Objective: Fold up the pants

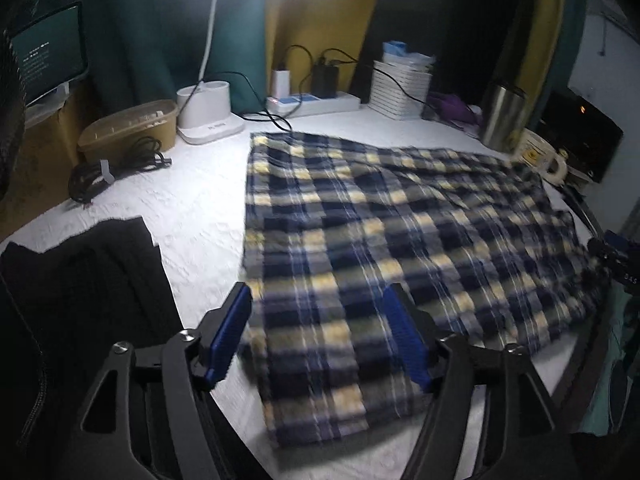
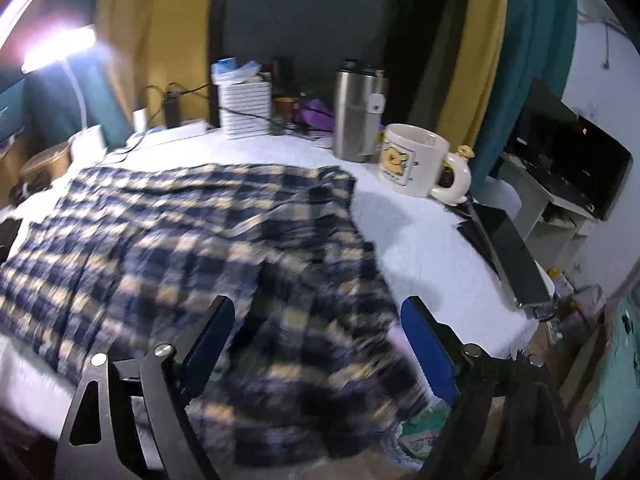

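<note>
The blue, yellow and white plaid pants (image 1: 384,232) lie spread across the white table cover (image 1: 192,208). My left gripper (image 1: 318,300) is open above their near left part, its blue pads apart and pressing on nothing. In the right wrist view the same pants (image 2: 168,232) reach over the table's near edge, where a part hangs down. My right gripper (image 2: 318,312) is open above that near right part, with cloth seen between the blue pads (image 2: 430,356) but not pinched. Both views are blurred near the fingers.
A black garment (image 1: 84,280) lies at the left. Along the back stand a lamp base (image 1: 208,112), a brown tub (image 1: 128,128), a coiled cable (image 1: 112,168), a power strip (image 1: 316,102) and a white box (image 1: 400,88). A steel tumbler (image 2: 358,112), a mug (image 2: 416,164) and a dark tablet (image 2: 504,252) sit at the right.
</note>
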`<state>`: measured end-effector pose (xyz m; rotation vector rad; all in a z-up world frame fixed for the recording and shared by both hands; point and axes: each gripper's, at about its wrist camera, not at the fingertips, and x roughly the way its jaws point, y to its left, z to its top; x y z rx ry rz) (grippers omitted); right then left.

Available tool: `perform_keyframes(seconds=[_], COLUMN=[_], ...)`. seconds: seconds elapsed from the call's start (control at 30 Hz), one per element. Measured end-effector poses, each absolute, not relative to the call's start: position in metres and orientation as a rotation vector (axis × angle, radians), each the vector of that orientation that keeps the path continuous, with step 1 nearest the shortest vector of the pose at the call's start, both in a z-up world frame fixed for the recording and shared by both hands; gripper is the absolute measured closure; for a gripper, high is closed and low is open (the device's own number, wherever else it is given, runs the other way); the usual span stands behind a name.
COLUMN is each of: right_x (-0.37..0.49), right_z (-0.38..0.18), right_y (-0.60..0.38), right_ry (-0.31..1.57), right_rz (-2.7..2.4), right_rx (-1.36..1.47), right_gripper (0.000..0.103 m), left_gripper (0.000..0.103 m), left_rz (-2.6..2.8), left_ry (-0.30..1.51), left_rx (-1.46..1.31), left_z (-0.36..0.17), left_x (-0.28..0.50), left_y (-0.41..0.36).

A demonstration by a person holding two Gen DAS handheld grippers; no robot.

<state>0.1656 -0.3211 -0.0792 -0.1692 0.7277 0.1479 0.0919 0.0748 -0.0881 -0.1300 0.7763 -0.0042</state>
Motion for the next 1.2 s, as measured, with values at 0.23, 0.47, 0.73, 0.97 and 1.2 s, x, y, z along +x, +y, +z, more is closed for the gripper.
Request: perform_keyframes(seconds=[0.23,0.47,0.73,0.97,1.2], right_x=[0.125,0.099,0.086,0.100,0.125], right_z=[-0.095,-0.108,-0.125,-0.123,-0.106], right_y=[-0.291,-0.260,-0.233,-0.228,-0.232], right_ry=[0.746,0.764,0.765,0.736,0.732], right_rz=[0.244,0.323,0.380,0.344,0.354], right_rx=[-0.228,-0.313,-0.466,-0.537,-0.489], right_gripper=[0.016,0.004,0.001,0.001,0.001], left_gripper=[0.022,0.020,0.019,0.016,0.016], left_rz=[-0.047,-0.067,-0.067,-0.100,-0.121], left_ry=[0.781,0.817,0.806,0.801,0.823], left_rx=[-0.148,-0.109,-0.059,0.005,-0.013], left_z=[-0.102,-0.114,-0.110,-0.105,-0.107], left_x=[0.058,0.046,0.041,0.051,0.063], left_y=[0.066,0.057,0.051,0.034,0.029])
